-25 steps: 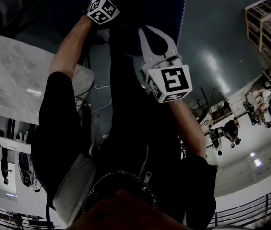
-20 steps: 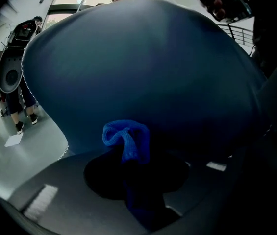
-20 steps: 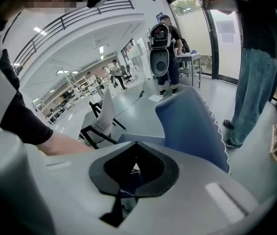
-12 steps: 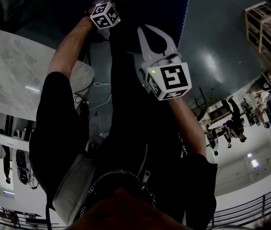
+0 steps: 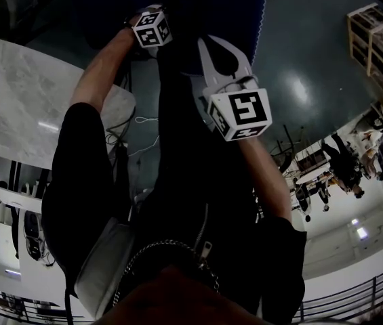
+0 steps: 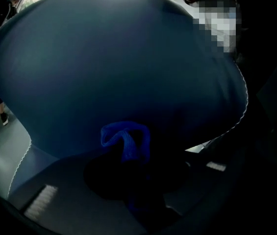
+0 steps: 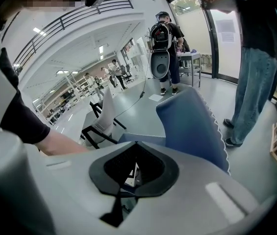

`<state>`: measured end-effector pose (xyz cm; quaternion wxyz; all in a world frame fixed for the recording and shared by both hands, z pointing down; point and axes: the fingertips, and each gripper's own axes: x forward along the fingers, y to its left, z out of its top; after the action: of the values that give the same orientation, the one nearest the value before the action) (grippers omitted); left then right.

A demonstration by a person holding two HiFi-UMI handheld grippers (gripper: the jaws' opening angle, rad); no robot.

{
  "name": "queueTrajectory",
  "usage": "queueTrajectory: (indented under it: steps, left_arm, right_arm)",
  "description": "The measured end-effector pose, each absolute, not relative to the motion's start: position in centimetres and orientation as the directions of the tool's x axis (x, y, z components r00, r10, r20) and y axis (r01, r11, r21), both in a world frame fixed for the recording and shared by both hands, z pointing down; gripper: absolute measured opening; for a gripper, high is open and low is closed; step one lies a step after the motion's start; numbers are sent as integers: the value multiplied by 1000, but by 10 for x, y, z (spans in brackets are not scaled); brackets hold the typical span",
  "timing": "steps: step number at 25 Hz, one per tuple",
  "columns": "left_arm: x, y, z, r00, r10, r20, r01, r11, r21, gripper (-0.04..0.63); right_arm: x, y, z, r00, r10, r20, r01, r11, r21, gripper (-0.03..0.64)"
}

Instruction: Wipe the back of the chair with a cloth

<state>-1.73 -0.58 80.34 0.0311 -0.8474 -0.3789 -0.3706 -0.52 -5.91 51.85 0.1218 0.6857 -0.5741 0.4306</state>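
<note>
A blue cloth is being clamped between the jaws of the left gripper, with a folded loop of it bulging out just ahead of the tips. The loop appears to be lying against the chair back, whose dark blue-grey fabric is filling almost everything ahead of this gripper. The stitched edge of that fabric is being shown curving away on both sides of the jaws.

The right gripper is being held with its jaws drawn together until the tips are touching, and nothing is being gripped between them. The chair back is standing upright ahead of it and to its right, its scalloped edge facing outward. Farther off to the right a person in jeans is being shown standing on the grey floor. Well ahead another person is carrying a backpack.

In the head view both grippers are being held up toward the chair back, the left one farther forward than the right. A marble tabletop is being shown off to the left of the left gripper.
</note>
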Motion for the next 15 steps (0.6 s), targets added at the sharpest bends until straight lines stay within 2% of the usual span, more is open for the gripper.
queueTrajectory:
  steps: [6,8,11,15]
  left_arm:
    - [-42,18,808,302,681,668,721,-621,307,112]
    - [-45,15,807,282,689,668,702,-623,345,112]
    - [-19,-20,790,441,636,633,539,-752,379,112]
    - [20,-99,739,741,350,573,218,-933,287,112]
  right_arm:
    - [-3,-53,515,-23,-688,725,-892,-314,-326,3]
    - [-4,-54,513,-25,-693,721,-893,-308,-327,3]
    - [-3,-57,509,-27,-708,705,-897,-294,-330,3]
    - [3,-64,502,-11,-740,673,-897,-289,-333,3]
